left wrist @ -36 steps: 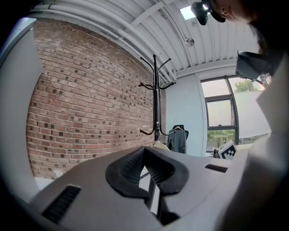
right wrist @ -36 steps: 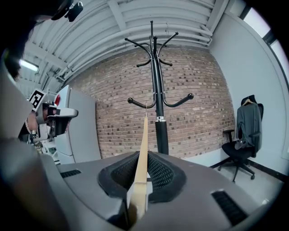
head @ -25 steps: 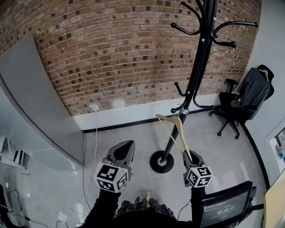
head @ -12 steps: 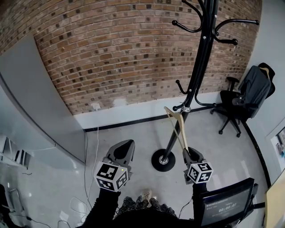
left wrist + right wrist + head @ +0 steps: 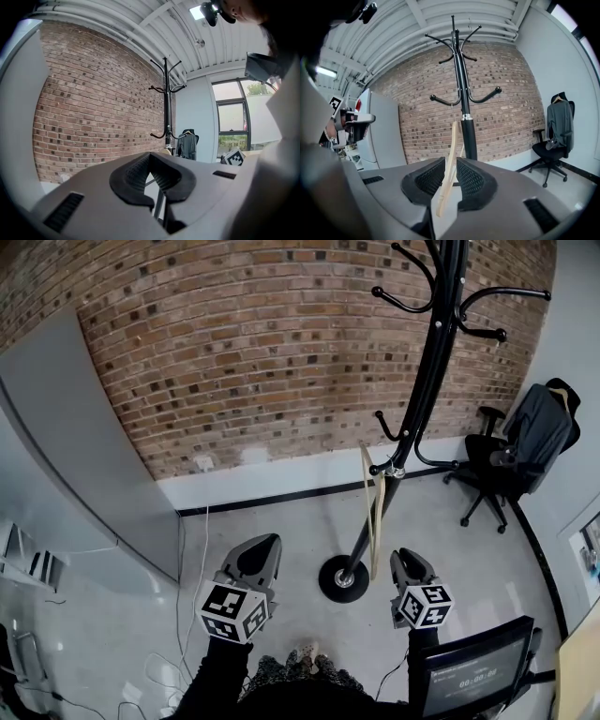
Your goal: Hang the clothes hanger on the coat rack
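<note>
The black coat rack rises from a round base in front of the brick wall. My right gripper is shut on the lower end of a pale wooden clothes hanger. The hanger stands nearly upright and edge-on, and its top reaches the rack's lower hooks. In the right gripper view the hanger runs up between the jaws of the right gripper, just left of the pole. Whether its hook rests on the rack I cannot tell. My left gripper hangs to the left, shut and empty, and the left gripper view shows the left gripper too.
A black office chair with a dark jacket stands at the right wall. A grey panel leans at the left. Cables lie on the floor. A dark screen sits at the bottom right, beside my right arm.
The hanger has swung from a slant to nearly upright and edge-on, and its top has risen to the rack's lower hooks. The right gripper shifted slightly right; the left barely moved.
</note>
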Tool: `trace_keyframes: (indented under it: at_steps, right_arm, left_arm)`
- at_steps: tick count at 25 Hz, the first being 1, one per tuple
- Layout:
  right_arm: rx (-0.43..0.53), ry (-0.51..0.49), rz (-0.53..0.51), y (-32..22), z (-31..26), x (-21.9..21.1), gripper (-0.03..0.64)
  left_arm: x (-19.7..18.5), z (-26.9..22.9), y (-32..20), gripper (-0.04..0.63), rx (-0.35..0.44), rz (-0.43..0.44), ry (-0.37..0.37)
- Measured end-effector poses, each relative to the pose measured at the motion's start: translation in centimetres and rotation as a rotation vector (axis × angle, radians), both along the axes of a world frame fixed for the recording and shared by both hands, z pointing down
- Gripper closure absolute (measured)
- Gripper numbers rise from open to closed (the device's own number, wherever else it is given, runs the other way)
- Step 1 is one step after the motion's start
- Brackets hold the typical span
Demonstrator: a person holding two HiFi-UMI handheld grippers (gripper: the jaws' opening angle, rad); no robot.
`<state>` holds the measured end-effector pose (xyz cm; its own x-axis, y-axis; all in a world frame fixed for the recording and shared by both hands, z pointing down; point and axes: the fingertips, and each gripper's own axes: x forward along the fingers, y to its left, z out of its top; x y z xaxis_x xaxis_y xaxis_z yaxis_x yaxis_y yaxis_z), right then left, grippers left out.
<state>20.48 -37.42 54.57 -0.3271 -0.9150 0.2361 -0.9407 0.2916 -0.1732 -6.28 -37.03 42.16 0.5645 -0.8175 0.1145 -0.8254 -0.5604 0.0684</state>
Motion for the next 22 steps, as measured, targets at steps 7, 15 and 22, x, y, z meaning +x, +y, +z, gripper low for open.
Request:
trace_keyframes:
  at_steps: [7, 15, 22]
  right_arm:
    - [0.169, 0.018, 0.030, 2.6, -9.5, 0.5, 0.555]
    - [0.290, -0.007, 0.080, 5.9, -16.4, 0.5, 0.604]
    - [0.282, -0.011, 0.087, 8.0, -16.9, 0.0, 0.604]
  left_arm:
    - [0.5, -0.1, 0.5, 0.589, 0.006, 0.018, 0.005]
    - [2.5, -0.9, 1.7, 0.589, 0.026, 0.058, 0.014]
    - [6.0, -2.2, 3.8, 0.589, 0.068, 0.117, 0.002]
